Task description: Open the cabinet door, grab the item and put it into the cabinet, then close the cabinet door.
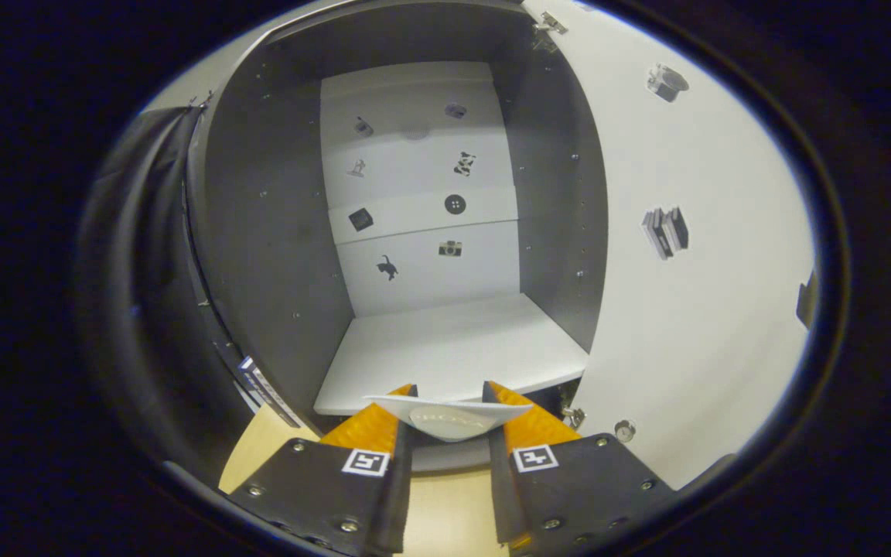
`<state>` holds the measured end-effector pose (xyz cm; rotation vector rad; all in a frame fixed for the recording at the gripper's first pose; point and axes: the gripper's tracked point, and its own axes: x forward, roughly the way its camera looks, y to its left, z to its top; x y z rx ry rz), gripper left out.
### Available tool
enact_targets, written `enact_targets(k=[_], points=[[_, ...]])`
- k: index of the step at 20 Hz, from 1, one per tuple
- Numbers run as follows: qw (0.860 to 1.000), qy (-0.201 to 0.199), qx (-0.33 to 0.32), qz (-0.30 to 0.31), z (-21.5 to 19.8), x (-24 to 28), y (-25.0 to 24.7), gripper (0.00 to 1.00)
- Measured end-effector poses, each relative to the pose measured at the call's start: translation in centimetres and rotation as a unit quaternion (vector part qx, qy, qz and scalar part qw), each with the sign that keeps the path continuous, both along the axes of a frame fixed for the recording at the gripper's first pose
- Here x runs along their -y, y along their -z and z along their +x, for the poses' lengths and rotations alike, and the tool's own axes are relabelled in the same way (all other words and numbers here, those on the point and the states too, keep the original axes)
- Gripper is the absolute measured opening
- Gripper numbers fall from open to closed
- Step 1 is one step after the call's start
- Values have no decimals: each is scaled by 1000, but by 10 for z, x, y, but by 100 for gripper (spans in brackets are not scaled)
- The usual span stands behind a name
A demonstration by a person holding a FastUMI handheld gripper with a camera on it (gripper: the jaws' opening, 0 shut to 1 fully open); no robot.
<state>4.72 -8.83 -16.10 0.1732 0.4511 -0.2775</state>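
Nearest the lens, at the bottom centre of the frame, the claw has its two fingers drawn in on a small white packet, a flat, roughly triangular piece with a faint oval mark on its face. Both fingers press on its sides, so the claw is clenched on the packet, which sits crosswise between the fingertips. Each finger carries a square black-and-white marker on its upper face, with small screws along the housing behind.

Below and between the fingers a strip of pale wood counter shows, and a little more of it appears at lower left.

Just beyond the fingertips stands the cabinet, open, its interior taking up the middle of the frame. Its side walls are grey and dotted with small holes. The white bottom shelf lies just ahead of the packet. The white back panel bears small dark stickers in two columns, among them a cat, a camera and a button.

On the right of the frame the cabinet door is swung wide open, its white inner face toward the lens. It carries stickers too, one like a stack of books at mid height. A metal hinge shows at the door's top corner and another near its lower corner, close to the right finger.

Dark cloth hangs along the left side of the cabinet.
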Motion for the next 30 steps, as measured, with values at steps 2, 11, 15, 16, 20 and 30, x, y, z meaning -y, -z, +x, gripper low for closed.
enact_targets(k=[2, 11, 15, 16, 20, 30], points=[[1000, -3, 3, 19, 16, 1, -5, 44], [999, -4, -48, 25, 81, 27, 11, 43], [996, 3, -91, 9, 102, 49, 32, 43], [994, 4, -105, 8, 104, 53, 38, 43], [989, -6, -148, 3, 105, 58, 61, 44], [984, -29, -173, 16, 116, 51, 70, 48]])
